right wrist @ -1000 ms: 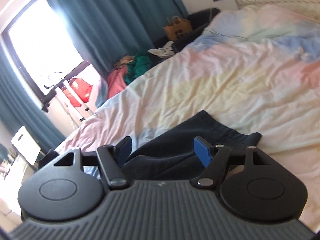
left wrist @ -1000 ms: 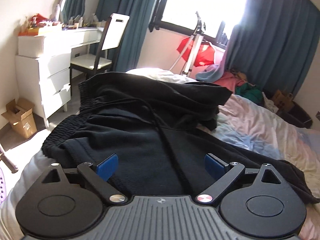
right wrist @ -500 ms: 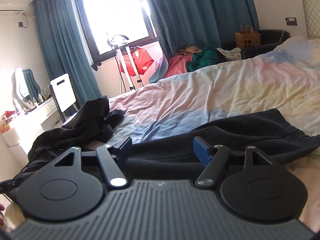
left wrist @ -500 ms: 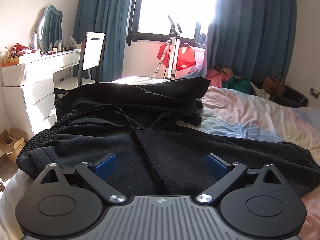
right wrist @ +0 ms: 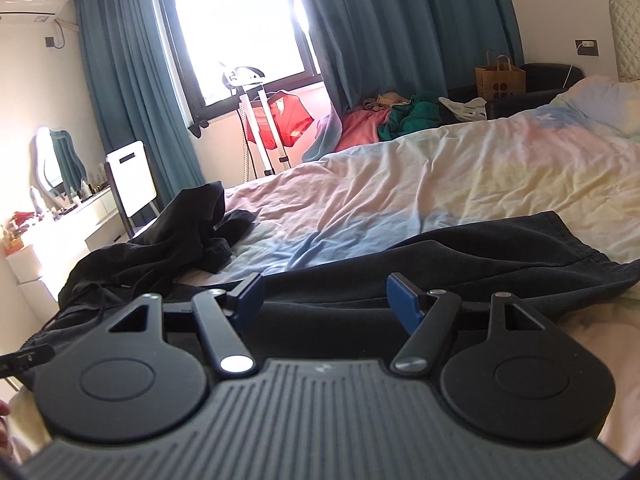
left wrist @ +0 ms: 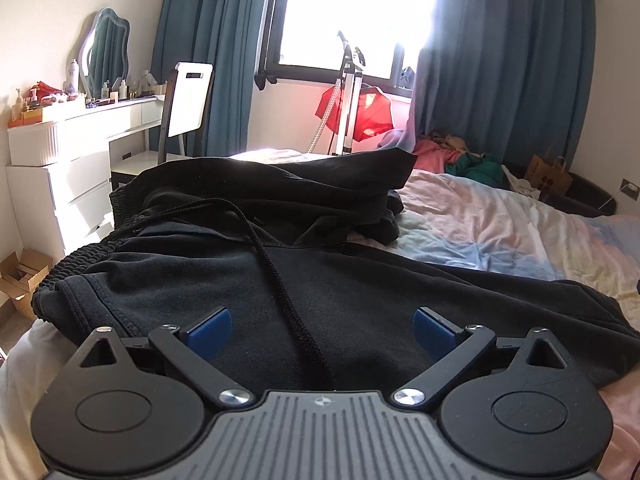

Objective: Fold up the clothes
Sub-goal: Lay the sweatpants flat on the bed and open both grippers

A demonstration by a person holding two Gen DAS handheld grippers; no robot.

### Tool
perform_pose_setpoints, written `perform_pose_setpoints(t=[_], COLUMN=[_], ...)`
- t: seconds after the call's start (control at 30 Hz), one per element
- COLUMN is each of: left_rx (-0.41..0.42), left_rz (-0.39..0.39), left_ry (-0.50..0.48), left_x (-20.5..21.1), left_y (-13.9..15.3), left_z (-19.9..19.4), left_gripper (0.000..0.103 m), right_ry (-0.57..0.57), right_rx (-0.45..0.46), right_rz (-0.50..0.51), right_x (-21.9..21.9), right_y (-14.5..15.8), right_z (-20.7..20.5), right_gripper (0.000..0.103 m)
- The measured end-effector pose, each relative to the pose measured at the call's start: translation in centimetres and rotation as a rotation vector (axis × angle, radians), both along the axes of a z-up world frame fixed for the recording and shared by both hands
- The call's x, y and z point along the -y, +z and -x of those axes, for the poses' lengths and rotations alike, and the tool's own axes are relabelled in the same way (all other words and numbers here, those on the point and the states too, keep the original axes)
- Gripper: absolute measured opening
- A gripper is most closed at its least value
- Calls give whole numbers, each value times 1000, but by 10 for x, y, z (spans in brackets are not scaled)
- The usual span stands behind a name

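Black drawstring trousers (left wrist: 360,292) lie spread across the near side of the bed, elastic waistband (left wrist: 72,268) at the left, drawstring (left wrist: 280,280) running down the middle. One leg is bunched up behind the waist (left wrist: 300,192). My left gripper (left wrist: 322,330) hovers low over the waist area, open, its blue pads wide apart with nothing pinched. In the right wrist view the other leg (right wrist: 460,256) stretches to the right toward its hem (right wrist: 592,256). My right gripper (right wrist: 322,300) stands open just above that leg, holding nothing.
The pastel bedsheet (right wrist: 440,176) spreads beyond the trousers. A heap of pink and green clothes (right wrist: 384,120) lies at the far edge. A white dresser (left wrist: 68,160) and chair (left wrist: 188,108) stand left of the bed, a clothes steamer (left wrist: 348,96) by the window, cardboard boxes (left wrist: 20,280) on the floor.
Both grippers swung round and sank lower over the trousers, then settled. The right wrist rolled level, its view turning from the bed's right side toward the window. Both stayed open.
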State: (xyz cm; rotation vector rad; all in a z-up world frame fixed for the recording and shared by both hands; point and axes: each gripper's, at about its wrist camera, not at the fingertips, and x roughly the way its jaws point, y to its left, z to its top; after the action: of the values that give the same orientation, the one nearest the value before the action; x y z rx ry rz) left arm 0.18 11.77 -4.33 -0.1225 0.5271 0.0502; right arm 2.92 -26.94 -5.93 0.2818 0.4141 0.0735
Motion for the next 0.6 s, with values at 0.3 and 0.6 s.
perform_pose_setpoints(t=[0.3, 0.6], left_rx=[-2, -17], left_rz=[-14, -18], left_ry=[-1, -31], left_x=[1, 7], left_y=[1, 0], left_z=[1, -1], left_gripper=[99, 99], right_ry=[23, 13], right_rx=[3, -5], right_rz=[41, 42], right_x=[-12, -12], right_y=[-1, -1], right_z=[3, 3], right_gripper=[71, 71])
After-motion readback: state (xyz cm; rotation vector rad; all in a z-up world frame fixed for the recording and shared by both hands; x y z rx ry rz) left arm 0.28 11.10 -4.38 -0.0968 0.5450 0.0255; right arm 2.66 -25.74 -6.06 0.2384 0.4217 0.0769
